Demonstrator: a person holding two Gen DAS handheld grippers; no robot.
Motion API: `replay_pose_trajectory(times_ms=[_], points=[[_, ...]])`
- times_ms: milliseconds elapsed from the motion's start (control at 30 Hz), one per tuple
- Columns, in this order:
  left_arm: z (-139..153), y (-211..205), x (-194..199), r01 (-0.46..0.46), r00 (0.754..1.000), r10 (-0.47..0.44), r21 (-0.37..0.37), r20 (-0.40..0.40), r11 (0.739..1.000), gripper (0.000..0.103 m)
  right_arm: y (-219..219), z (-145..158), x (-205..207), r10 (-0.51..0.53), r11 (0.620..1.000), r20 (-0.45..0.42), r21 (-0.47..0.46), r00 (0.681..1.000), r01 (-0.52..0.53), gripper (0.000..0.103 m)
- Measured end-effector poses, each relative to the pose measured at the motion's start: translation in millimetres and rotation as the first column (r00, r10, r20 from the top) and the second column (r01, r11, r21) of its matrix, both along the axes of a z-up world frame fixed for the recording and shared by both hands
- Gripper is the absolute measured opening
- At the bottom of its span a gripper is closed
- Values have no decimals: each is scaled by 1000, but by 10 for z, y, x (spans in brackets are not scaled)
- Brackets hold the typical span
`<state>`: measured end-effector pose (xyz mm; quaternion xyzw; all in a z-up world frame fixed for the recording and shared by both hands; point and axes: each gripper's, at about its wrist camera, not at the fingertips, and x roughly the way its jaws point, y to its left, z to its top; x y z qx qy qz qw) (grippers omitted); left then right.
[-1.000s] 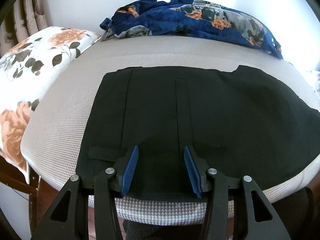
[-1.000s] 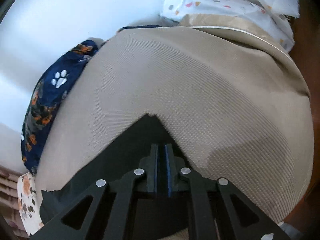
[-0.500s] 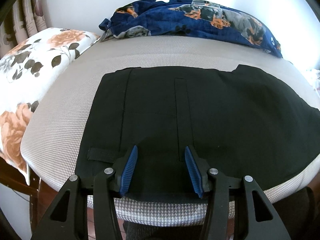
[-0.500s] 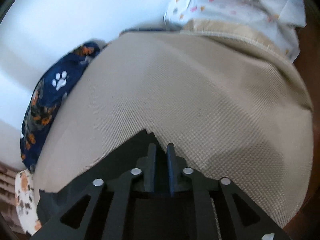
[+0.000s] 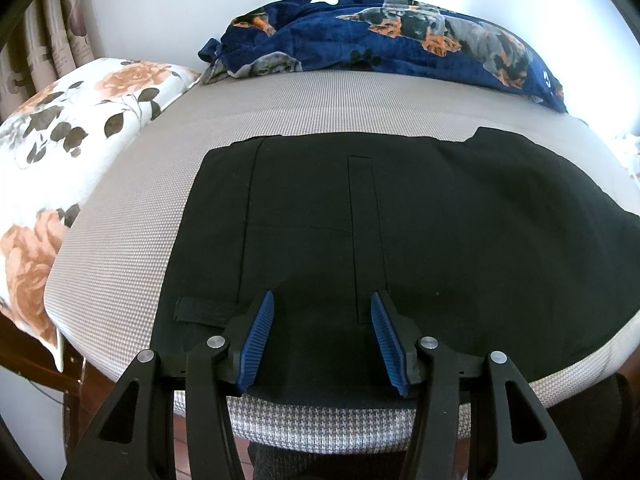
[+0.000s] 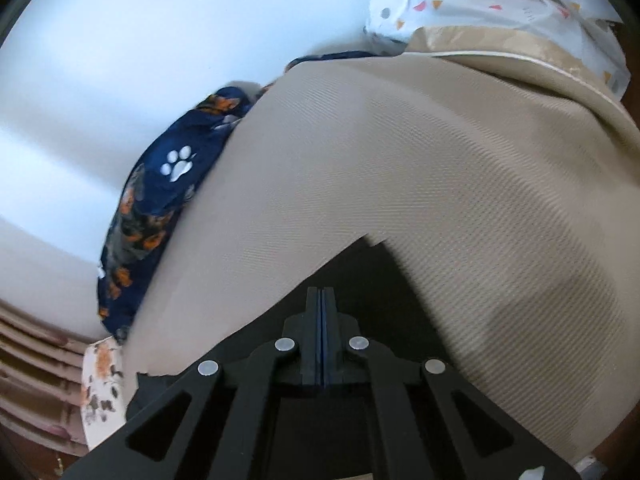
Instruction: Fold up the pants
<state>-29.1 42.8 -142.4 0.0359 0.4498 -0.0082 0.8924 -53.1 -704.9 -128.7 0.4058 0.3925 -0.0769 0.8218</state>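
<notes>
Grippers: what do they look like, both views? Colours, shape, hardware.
Left gripper and right gripper match: black plastic linkage arms with triangular cut-outs and silver round pivot pins. Finger pads are blue and ribbed. No cables, markings, hands or sleeves are visible.

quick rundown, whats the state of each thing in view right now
black pants: spread flat on the grey woven cushion
left gripper: open, over the pants' near edge
right gripper: shut, over the pants
navy dog-print blanket: bunched along the wall
floral pillow: lying beside the cushion
</notes>
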Motion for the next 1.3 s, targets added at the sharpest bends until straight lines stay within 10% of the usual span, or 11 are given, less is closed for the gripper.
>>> replay_pose_trajectory(times_ms=[300, 667, 1033, 1133, 1200, 1300], points=[[-3, -8, 2, -1, 1000, 1, -1, 0, 1000, 52, -337, -202, -398, -26, 999, -148, -30, 989, 22, 20], [-7, -6, 3, 1, 1000, -1, -1, 0, 1000, 53, -145, -57, -563, -46, 991, -84, -131, 995, 35, 3], [-13, -8, -1, 1, 1000, -1, 1, 2, 1000, 53, 753, -109, -91, 210, 972, 40, 102, 977, -213, 2], [-13, -5, -4, 1, 1000, -1, -2, 2, 1000, 53, 641, -304, -137, 159, 970, 29, 180, 987, -161, 5], [-15, -15, -2, 1, 1000, -1, 0, 3, 1000, 53, 347, -228, -376, 27, 945, 212, 313, 977, -94, 6], [-16, -17, -4, 0, 1000, 0, 4, 3, 1000, 53, -63, -97, -648, -111, 959, 236, 282, 965, 41, 7]])
